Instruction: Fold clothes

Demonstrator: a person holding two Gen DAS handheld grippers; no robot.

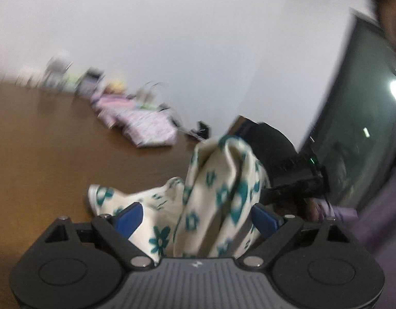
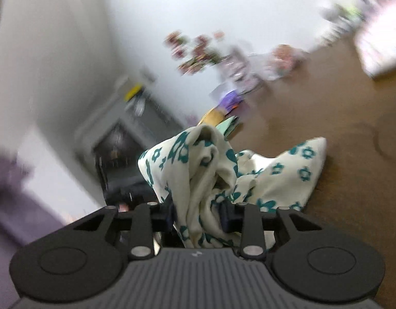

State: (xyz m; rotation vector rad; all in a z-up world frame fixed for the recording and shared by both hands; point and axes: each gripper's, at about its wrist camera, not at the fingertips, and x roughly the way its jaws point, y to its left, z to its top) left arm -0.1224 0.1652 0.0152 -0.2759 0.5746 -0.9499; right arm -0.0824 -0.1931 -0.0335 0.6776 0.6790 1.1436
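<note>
Left gripper (image 1: 198,219) fingers spread wide; right gripper (image 2: 198,216) seemingly clamped.

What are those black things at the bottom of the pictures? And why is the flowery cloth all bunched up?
Those black things are two grabbers, like big tongs; a person holds one in each hand. Each has a little camera looking along its fingers, so one picture comes from the left grabber and one from the right grabber. The white cloth with green flowers is bunched between their fingers above the brown table. The right grabber pinches it; the left one's fingers stand wide apart around it. Blurry folded clothes lie further back.
</note>
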